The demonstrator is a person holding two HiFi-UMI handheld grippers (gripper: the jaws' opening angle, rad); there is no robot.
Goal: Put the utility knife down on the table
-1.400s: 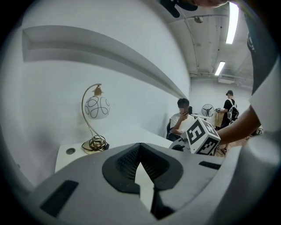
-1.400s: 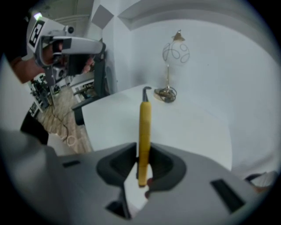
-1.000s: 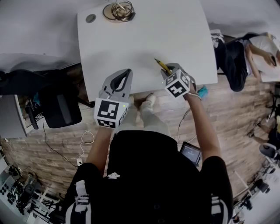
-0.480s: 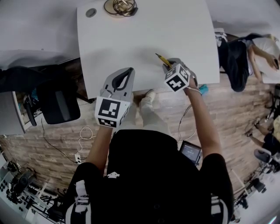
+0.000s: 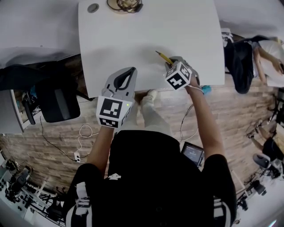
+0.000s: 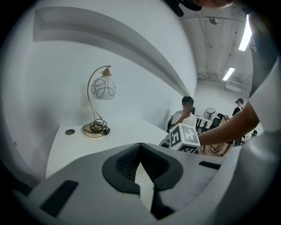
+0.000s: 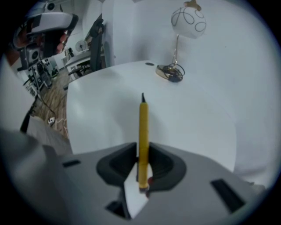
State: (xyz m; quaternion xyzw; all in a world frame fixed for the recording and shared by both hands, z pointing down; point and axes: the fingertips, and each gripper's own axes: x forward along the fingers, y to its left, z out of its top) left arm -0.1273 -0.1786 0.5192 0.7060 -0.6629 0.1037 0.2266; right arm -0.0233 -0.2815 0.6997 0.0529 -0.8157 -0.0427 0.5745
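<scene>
A yellow utility knife (image 5: pixel 163 57) with a dark tip sticks out forward from my right gripper (image 5: pixel 171 65), which is shut on its rear end. It hangs over the near right part of the white table (image 5: pixel 133 40). In the right gripper view the knife (image 7: pixel 143 132) stands straight up between the jaws of my right gripper (image 7: pixel 141 151), pointing across the table (image 7: pixel 193 118). My left gripper (image 5: pixel 126 75) hovers over the table's near edge, left of the knife. Its jaws are shut with nothing in them, as the left gripper view also shows for my left gripper (image 6: pixel 140 148).
A gold lamp (image 5: pixel 125 5) with a white globe (image 7: pixel 188 19) and a coiled cable stands at the table's far edge, beside a round grommet (image 5: pixel 92 7). A black office chair (image 5: pixel 55 99) is at the left. A person (image 5: pixel 248 55) sits at the right. A tablet (image 5: pixel 193 155) lies on the wood floor.
My right gripper has carried the knife a little farther in over the table. My left gripper has hardly moved.
</scene>
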